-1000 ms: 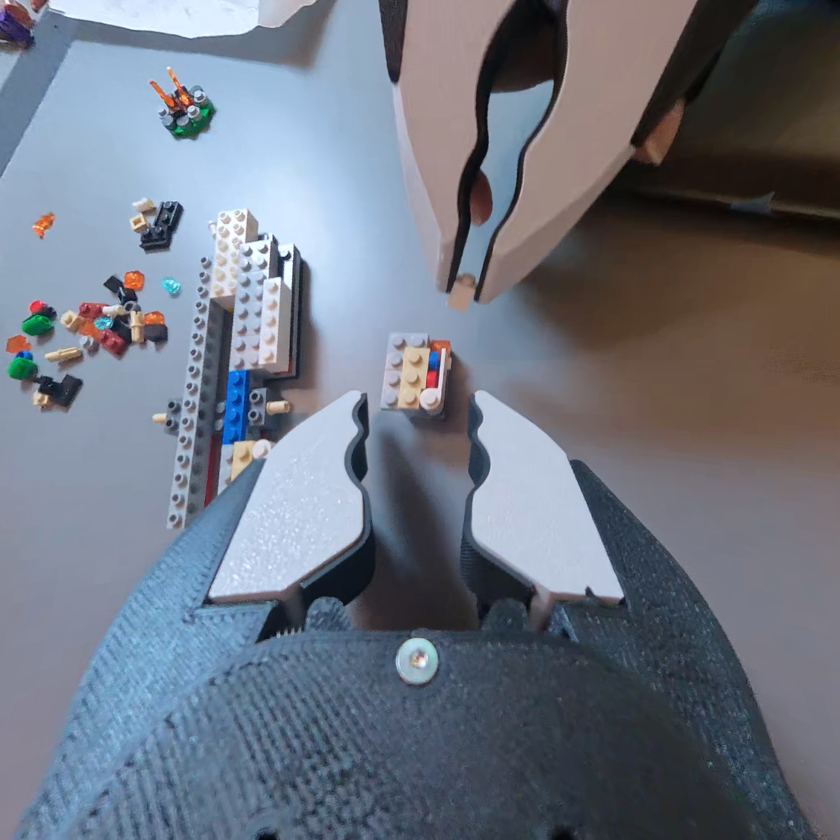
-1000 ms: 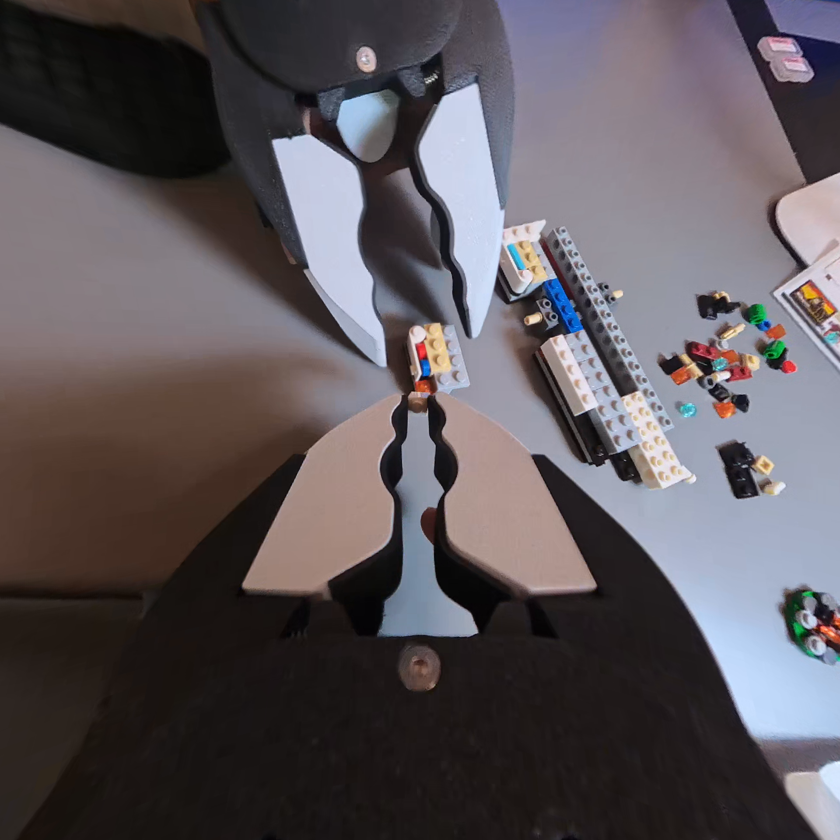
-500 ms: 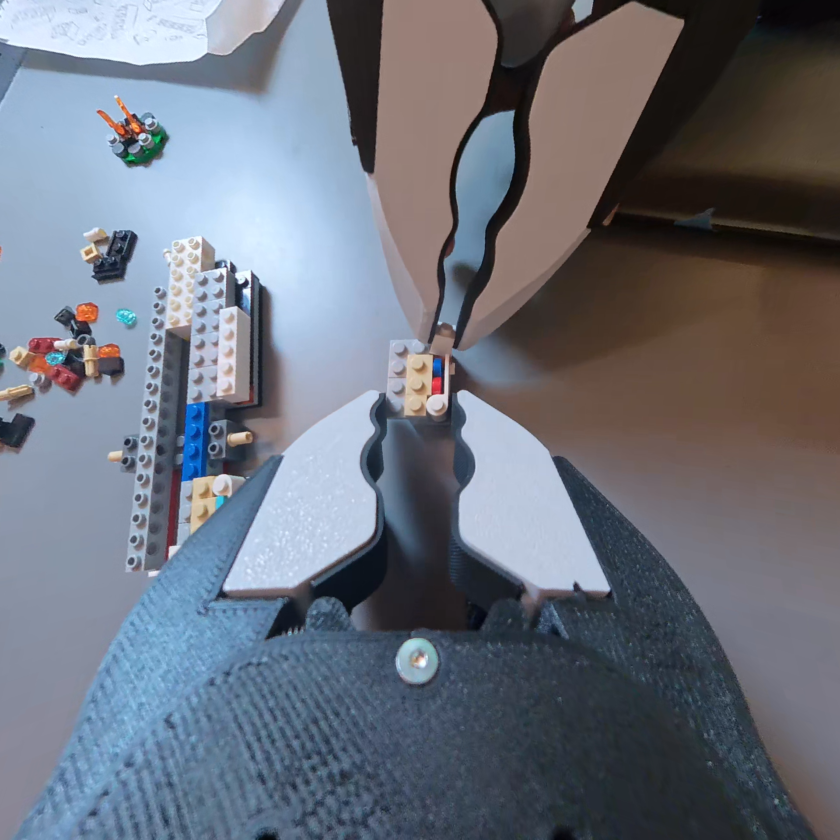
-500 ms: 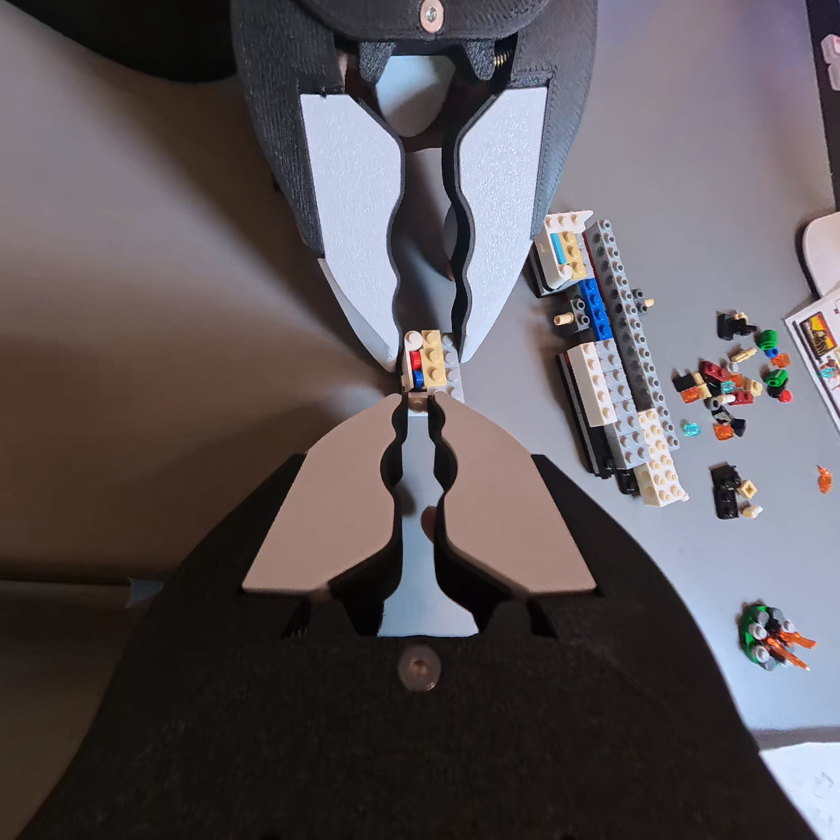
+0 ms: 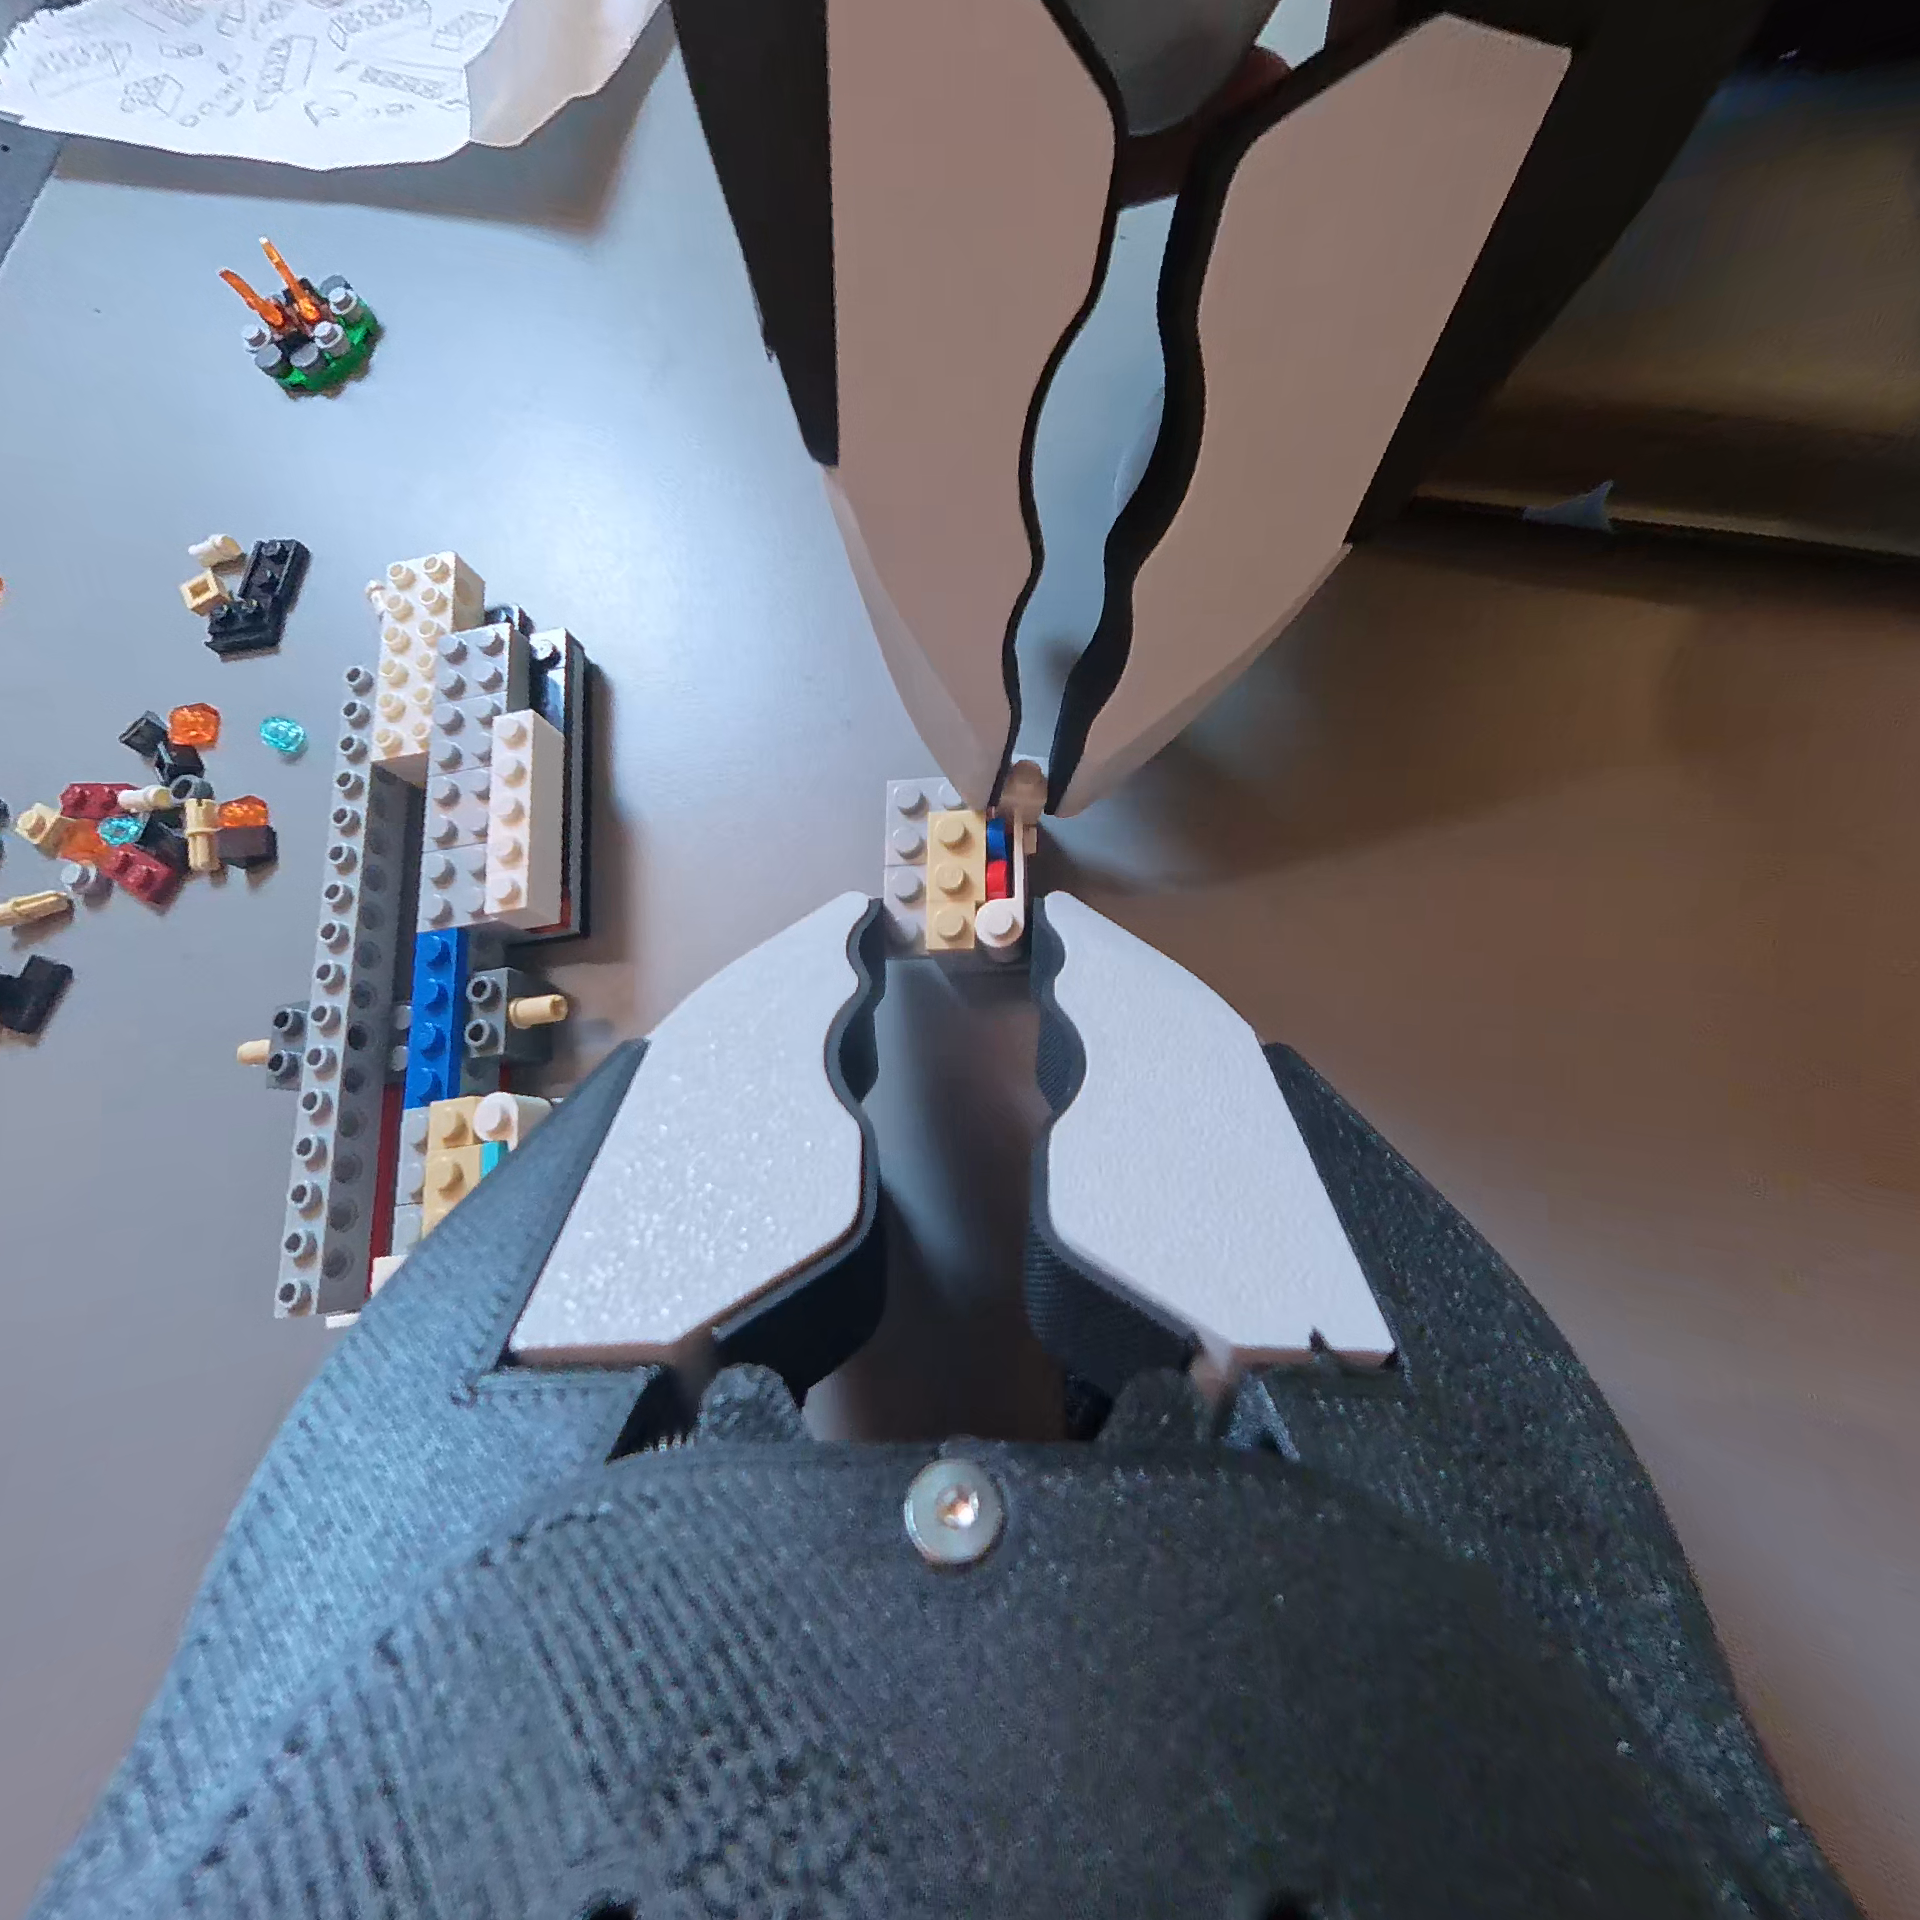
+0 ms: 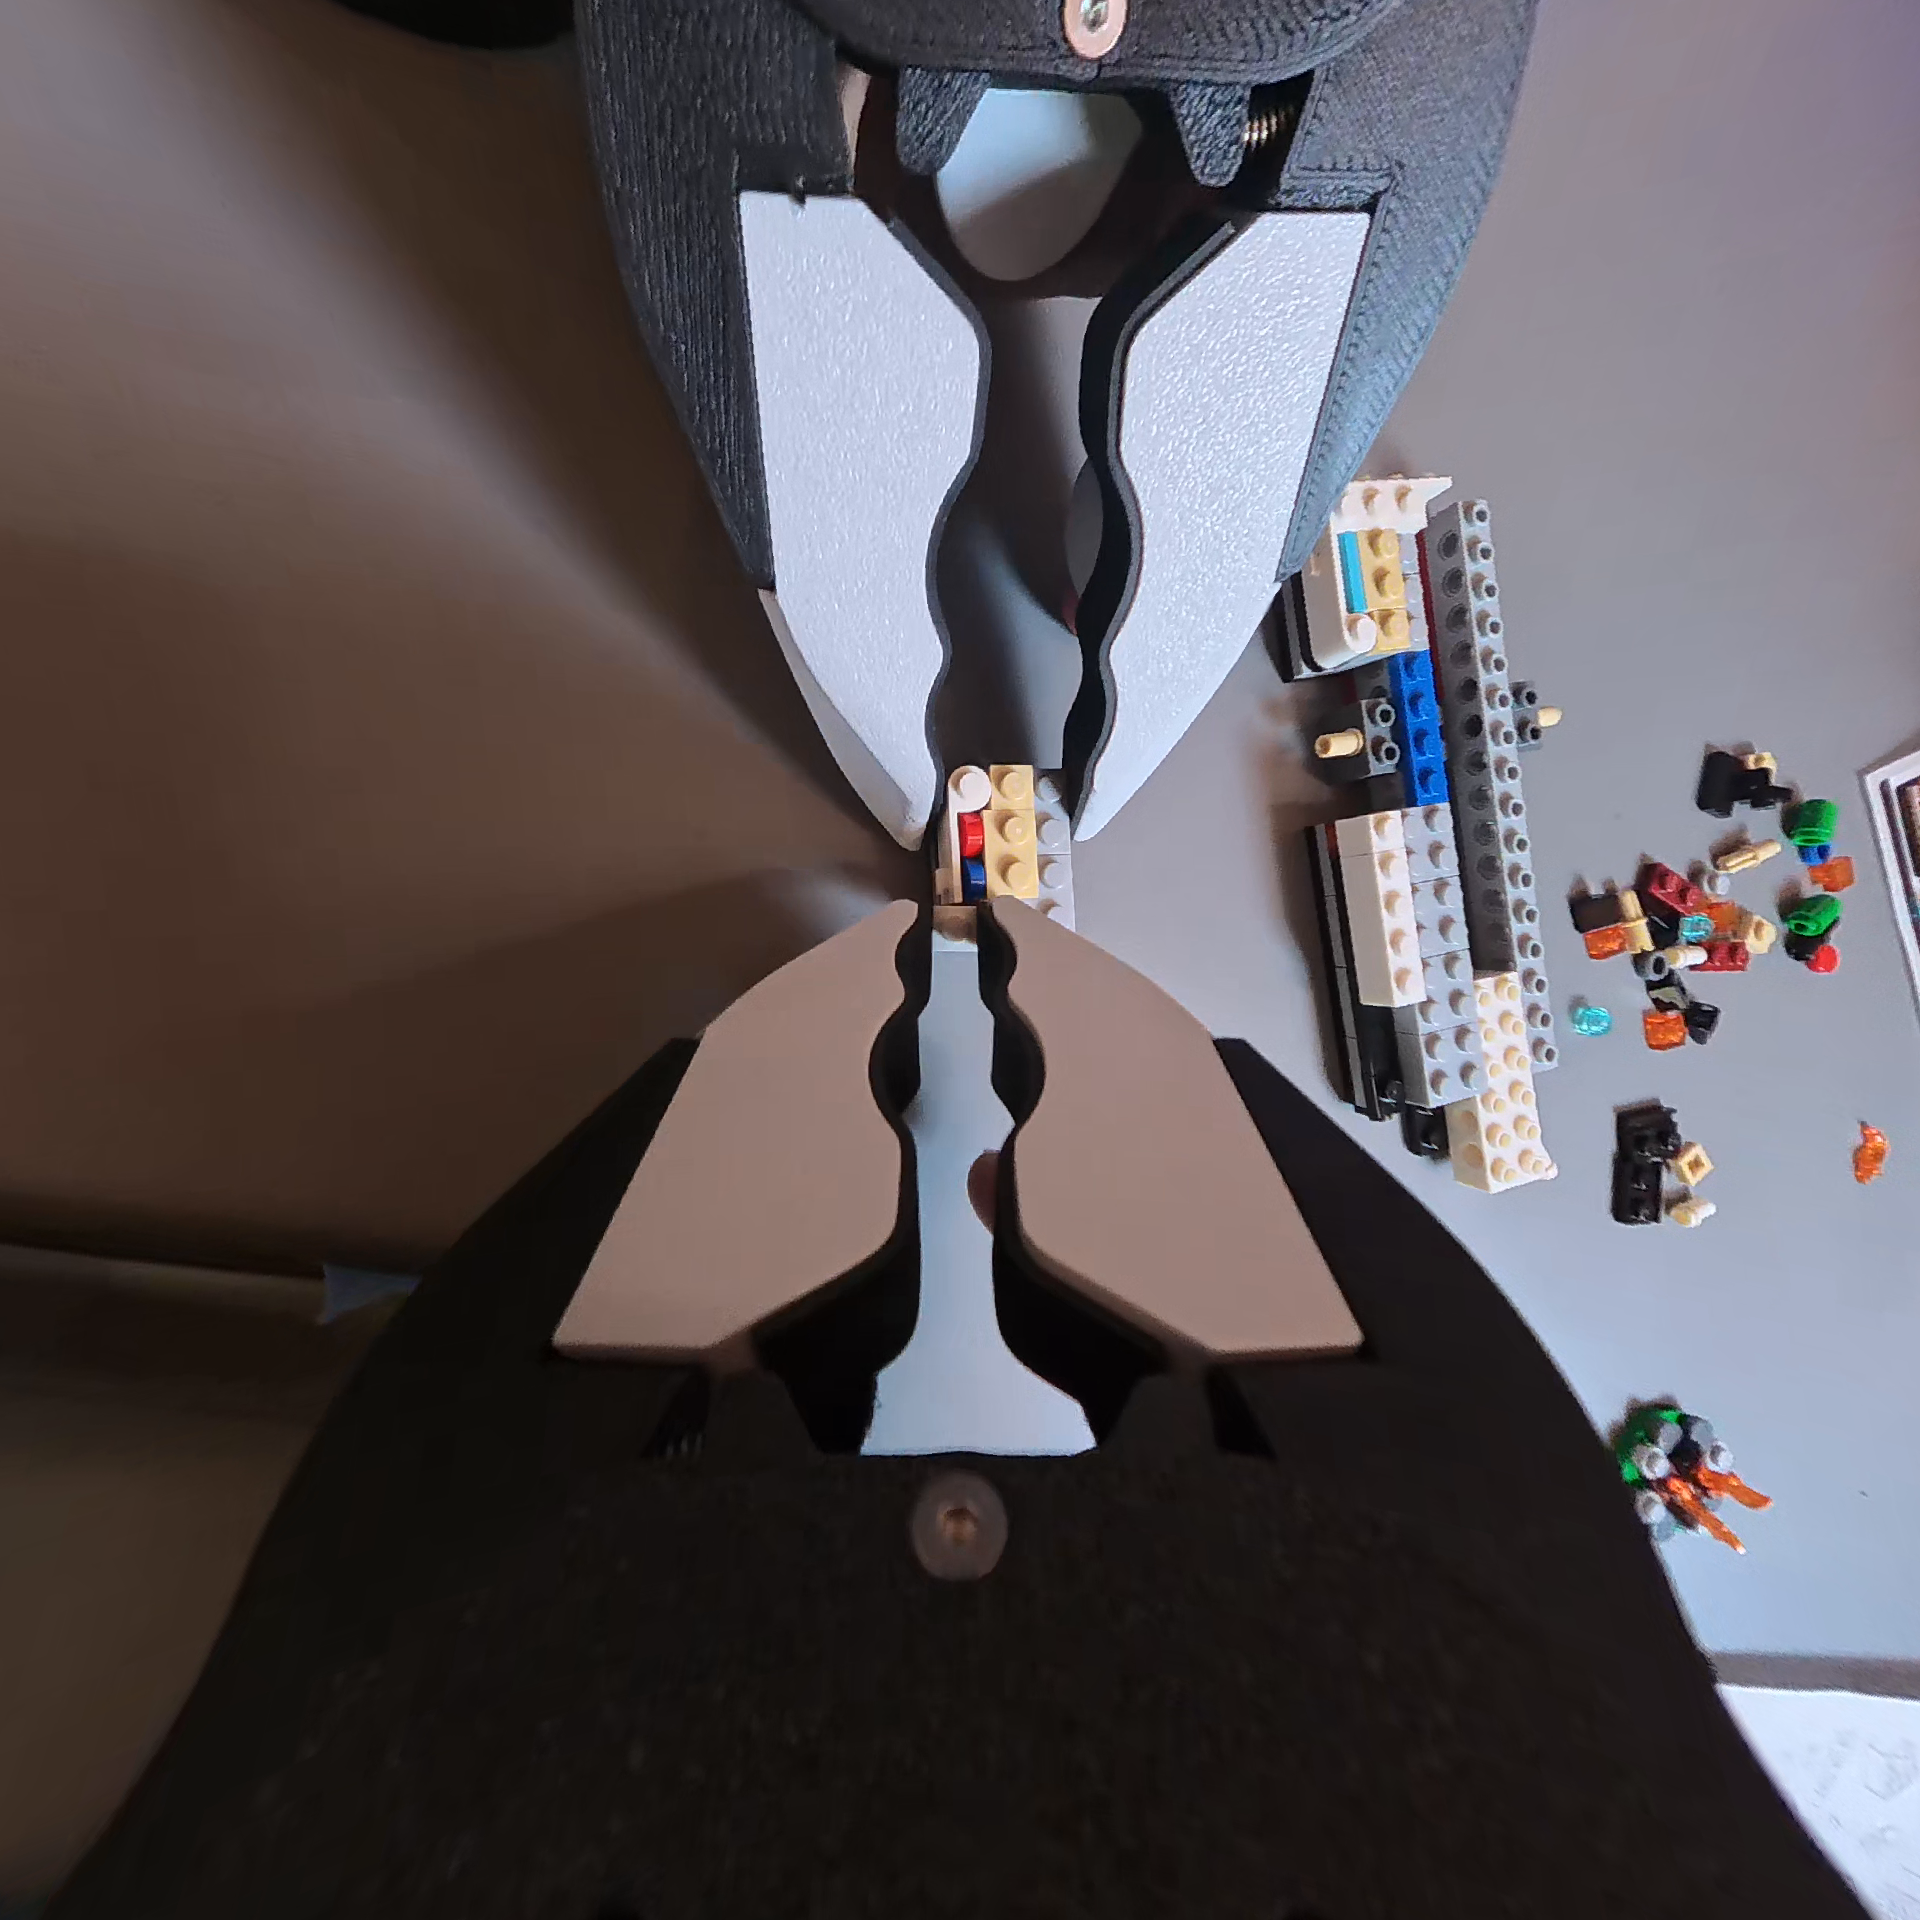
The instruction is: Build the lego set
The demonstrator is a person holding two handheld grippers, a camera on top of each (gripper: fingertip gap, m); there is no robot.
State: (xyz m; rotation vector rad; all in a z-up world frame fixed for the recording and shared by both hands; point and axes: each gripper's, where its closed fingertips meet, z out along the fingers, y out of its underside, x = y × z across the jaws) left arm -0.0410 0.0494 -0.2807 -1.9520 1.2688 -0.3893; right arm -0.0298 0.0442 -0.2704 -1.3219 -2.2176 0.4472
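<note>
On the grey counter [image 5: 675, 436], the long grey, white and blue brick build [image 5: 436, 925] is seen at left. The small grey-and-tan brick block [image 5: 951, 878] is clamped between the left gripper's [image 5: 956, 920] jaws. From opposite, a small tan stud piece [image 6: 956, 921] is pinched at the block's far end by the right gripper [image 6: 956, 914].

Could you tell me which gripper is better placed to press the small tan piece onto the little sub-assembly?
Right. The right gripper already pinches the tan piece at the sub-assembly's edge; the left gripper merely brackets it to steady it.
</note>
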